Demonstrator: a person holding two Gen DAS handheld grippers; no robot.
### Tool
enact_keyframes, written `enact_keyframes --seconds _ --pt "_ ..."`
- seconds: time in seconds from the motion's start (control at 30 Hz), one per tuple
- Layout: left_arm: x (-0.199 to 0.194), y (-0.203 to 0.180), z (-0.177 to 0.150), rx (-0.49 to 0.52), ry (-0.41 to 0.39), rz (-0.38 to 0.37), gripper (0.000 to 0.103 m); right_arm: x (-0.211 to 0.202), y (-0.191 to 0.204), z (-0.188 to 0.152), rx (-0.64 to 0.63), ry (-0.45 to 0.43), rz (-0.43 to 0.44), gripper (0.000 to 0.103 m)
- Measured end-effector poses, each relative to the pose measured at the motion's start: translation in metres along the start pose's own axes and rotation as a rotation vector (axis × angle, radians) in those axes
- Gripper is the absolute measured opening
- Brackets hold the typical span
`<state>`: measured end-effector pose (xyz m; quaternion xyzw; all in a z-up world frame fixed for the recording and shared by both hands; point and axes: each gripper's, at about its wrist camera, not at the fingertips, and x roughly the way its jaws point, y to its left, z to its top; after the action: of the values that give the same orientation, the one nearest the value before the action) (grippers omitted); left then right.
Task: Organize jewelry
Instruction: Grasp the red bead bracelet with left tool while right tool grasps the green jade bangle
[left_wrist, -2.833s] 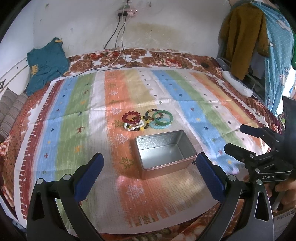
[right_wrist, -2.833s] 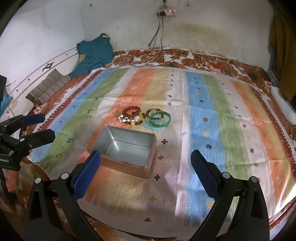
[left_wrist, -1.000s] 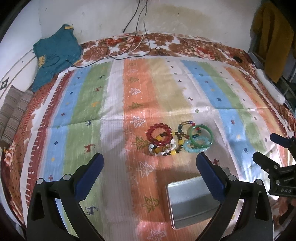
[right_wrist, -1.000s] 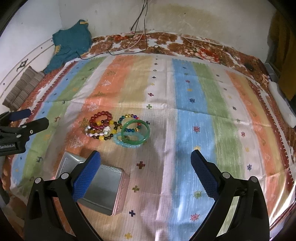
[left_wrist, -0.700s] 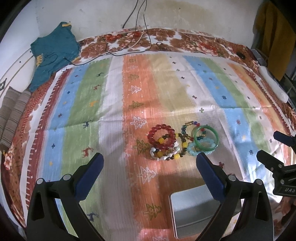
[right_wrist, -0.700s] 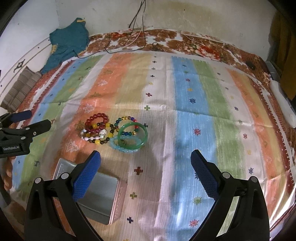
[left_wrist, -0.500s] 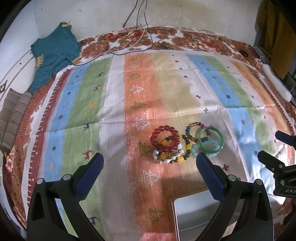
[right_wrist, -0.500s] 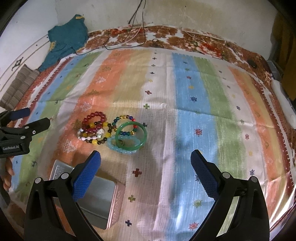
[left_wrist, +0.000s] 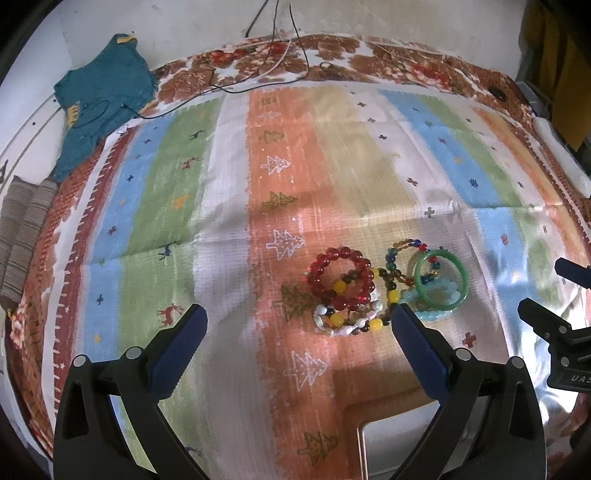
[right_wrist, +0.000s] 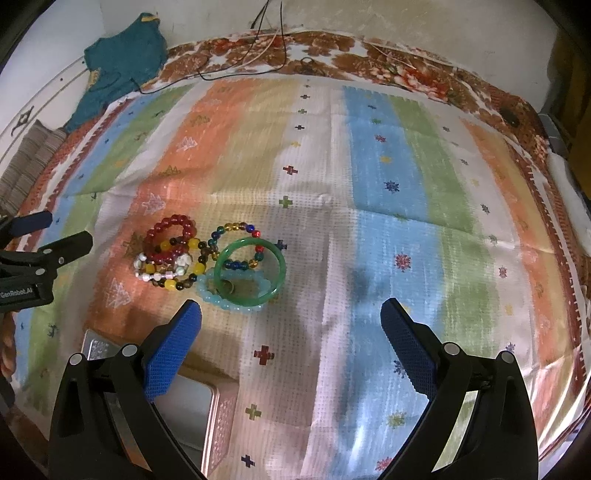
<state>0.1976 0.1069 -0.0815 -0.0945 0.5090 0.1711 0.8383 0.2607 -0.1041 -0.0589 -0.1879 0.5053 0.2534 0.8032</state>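
Observation:
Several bracelets lie in a cluster on the striped cloth: a red bead bracelet (left_wrist: 341, 277) (right_wrist: 170, 235), a green bangle (left_wrist: 440, 282) (right_wrist: 251, 272) on a pale blue bead bracelet (right_wrist: 229, 298), a multicoloured bead bracelet (right_wrist: 236, 236) and a white and yellow one (left_wrist: 347, 322). A metal tin (left_wrist: 399, 439) (right_wrist: 199, 410) sits open near the front edge, partly hidden by the fingers. My left gripper (left_wrist: 297, 339) is open and empty, just short of the cluster. My right gripper (right_wrist: 291, 332) is open and empty, near the green bangle.
A teal garment (left_wrist: 99, 96) lies at the back left, with cables (left_wrist: 273, 70) running across the floral bedding behind the cloth. A striped cushion (left_wrist: 22, 229) is at the left edge. A white object (left_wrist: 561, 158) lies at the right edge.
Both grippers have moved forward over the bed toward the bracelets. The tin has slid to the bottom of both views. Both grippers stay open.

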Motion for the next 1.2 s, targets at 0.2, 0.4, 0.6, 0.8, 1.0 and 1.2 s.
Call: enact_keyframes --seconds 0.2,0.4,0.6,0.8,1.0,1.2 --pt "0.017 0.002 0.006 -0.001 0.032 -0.012 0.097 0.013 -0.001 0.007 0.002 0.023 -0.001 0.098" --pt "0.049 0.009 0.009 -0.004 0.093 -0.002 0.097 0.034 -0.003 0.012 0.004 0.066 -0.017 0.098" --pt "0.073 0.014 0.012 -0.002 0.136 -0.001 0.096 0.053 -0.006 0.017 0.01 0.098 -0.025 0.098" --pt "0.083 0.012 0.017 -0.003 0.145 -0.01 0.093 0.069 -0.006 0.019 0.012 0.131 -0.032 0.098" --pt "0.095 0.012 0.022 -0.003 0.16 -0.015 0.088 0.076 -0.004 0.025 0.014 0.144 -0.022 0.096" --pt "0.104 0.008 0.023 0.012 0.173 -0.014 0.085 0.083 0.004 0.03 -0.016 0.148 -0.026 0.093"
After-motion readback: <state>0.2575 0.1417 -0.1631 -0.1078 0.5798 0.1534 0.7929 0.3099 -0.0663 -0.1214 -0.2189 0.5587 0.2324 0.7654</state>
